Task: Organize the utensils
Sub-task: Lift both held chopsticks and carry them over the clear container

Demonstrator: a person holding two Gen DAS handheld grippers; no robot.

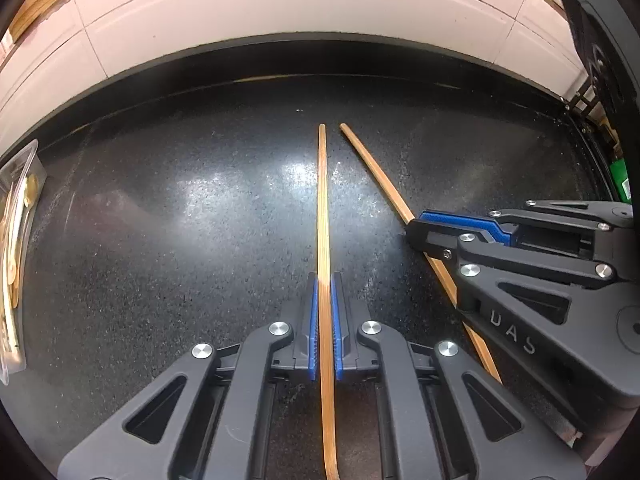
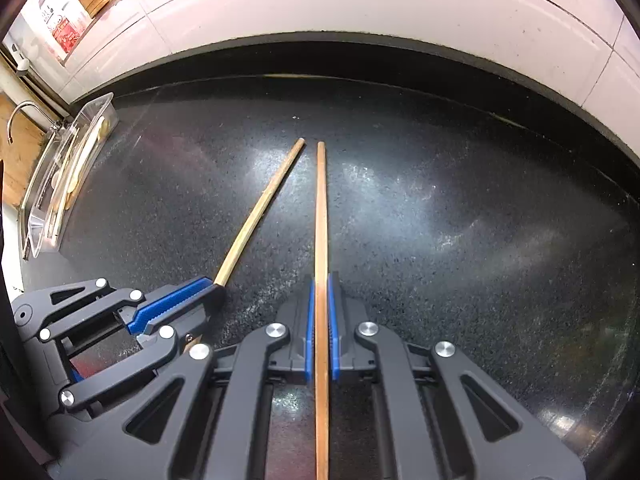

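Observation:
Two long wooden chopsticks lie almost side by side on the black speckled counter (image 1: 160, 240), their far tips close together. My left gripper (image 1: 325, 280) is shut on the left chopstick (image 1: 323, 200), blue pads pressing both of its sides. My right gripper (image 2: 321, 280) is shut on the right chopstick (image 2: 321, 208) in the same way. In the left wrist view, the right gripper (image 1: 416, 229) clamps the right chopstick (image 1: 376, 176) from the right. In the right wrist view, the left gripper (image 2: 210, 304) holds the left chopstick (image 2: 264, 204). Both grippers point steeply down.
A clear plastic container (image 2: 68, 176) holding wooden utensils stands at the counter's left end, also seen in the left wrist view (image 1: 16, 240). A faucet (image 2: 20, 116) rises behind it. White tiled wall (image 2: 360, 8) bounds the counter at the back. A dark appliance (image 1: 600, 40) stands far right.

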